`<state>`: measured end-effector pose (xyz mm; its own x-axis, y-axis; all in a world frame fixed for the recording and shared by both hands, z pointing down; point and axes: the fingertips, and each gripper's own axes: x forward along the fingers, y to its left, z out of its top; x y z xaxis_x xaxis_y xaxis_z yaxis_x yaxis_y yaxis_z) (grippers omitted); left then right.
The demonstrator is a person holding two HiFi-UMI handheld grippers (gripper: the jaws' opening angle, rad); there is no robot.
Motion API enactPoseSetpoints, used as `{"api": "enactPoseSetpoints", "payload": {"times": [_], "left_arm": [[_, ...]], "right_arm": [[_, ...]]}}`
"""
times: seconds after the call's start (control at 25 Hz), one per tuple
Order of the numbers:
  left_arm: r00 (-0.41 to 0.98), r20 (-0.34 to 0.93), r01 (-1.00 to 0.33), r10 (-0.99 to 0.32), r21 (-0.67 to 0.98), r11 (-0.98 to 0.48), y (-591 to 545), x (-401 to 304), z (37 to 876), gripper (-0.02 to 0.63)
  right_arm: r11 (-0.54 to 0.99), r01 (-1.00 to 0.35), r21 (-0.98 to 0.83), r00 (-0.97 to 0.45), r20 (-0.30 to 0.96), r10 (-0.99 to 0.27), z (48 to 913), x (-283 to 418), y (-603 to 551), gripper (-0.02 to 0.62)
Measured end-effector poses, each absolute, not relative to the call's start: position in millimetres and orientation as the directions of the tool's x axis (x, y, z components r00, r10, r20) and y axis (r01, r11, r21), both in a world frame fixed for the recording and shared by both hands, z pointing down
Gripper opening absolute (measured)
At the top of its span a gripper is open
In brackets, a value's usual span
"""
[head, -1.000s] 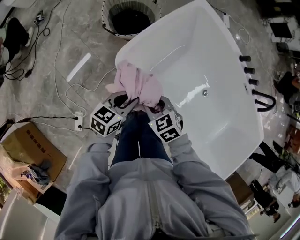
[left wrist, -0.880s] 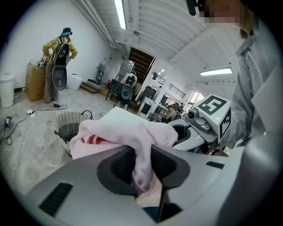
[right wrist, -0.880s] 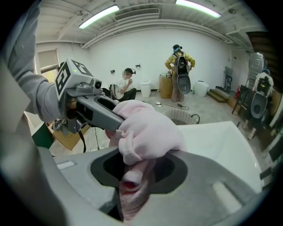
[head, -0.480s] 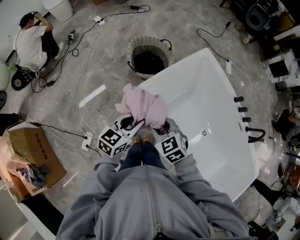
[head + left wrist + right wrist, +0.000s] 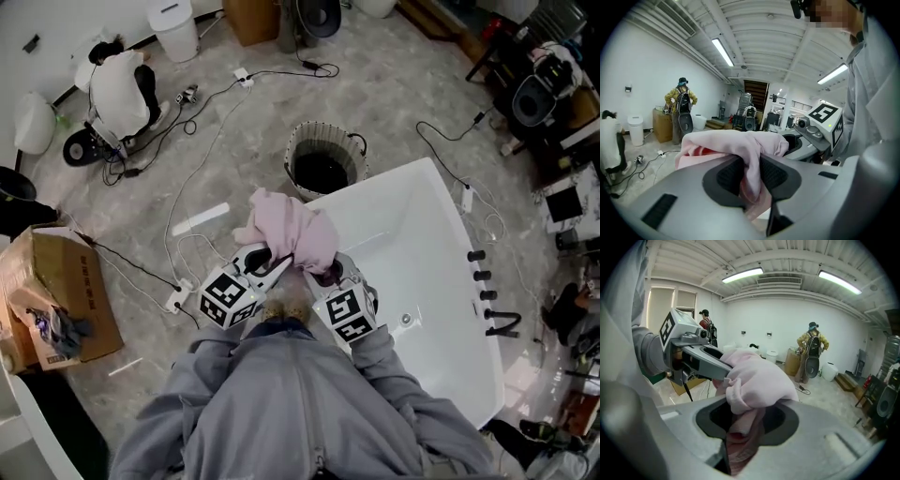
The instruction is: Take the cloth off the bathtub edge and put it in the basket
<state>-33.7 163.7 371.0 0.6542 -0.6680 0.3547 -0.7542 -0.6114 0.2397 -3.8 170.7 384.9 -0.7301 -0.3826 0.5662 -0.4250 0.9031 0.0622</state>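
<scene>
A pink cloth (image 5: 291,227) hangs bunched in the air between my two grippers, clear of the white bathtub (image 5: 441,281). My left gripper (image 5: 279,266) is shut on its left part; in the left gripper view the pink cloth (image 5: 740,150) is pinched between the dark pads. My right gripper (image 5: 317,272) is shut on its right part, and the pink cloth (image 5: 754,380) fills that view's jaws. The round basket (image 5: 323,161) stands on the floor past the tub's far corner, its inside dark.
Cables and a power strip (image 5: 178,298) lie on the marble floor to the left. An open cardboard box (image 5: 56,300) sits at far left. A person (image 5: 120,89) crouches at the back left near a white bin (image 5: 173,26). Black tub taps (image 5: 483,277) line the right rim.
The cloth has come up off the tub edge and hangs free. The view has swung toward the basket, which now stands nearer the middle of the head view. Both grips are unchanged.
</scene>
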Motion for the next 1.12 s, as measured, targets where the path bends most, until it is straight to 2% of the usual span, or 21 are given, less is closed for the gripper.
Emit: {"api": "enactPoseSetpoints", "payload": {"times": [0.64,1.12], "left_arm": [[0.547,0.28,-0.837,-0.789,0.171,-0.52,159,-49,332,0.089],[0.532,0.228,-0.847,-0.816,0.153,-0.509,124,-106,319,0.089]], "right_arm": [[0.934,-0.33,0.135,-0.783,0.514,-0.351,349,-17,161,0.126],[0.927,-0.327,0.184,-0.789,0.486,-0.375,336,-74,124,0.126]]}}
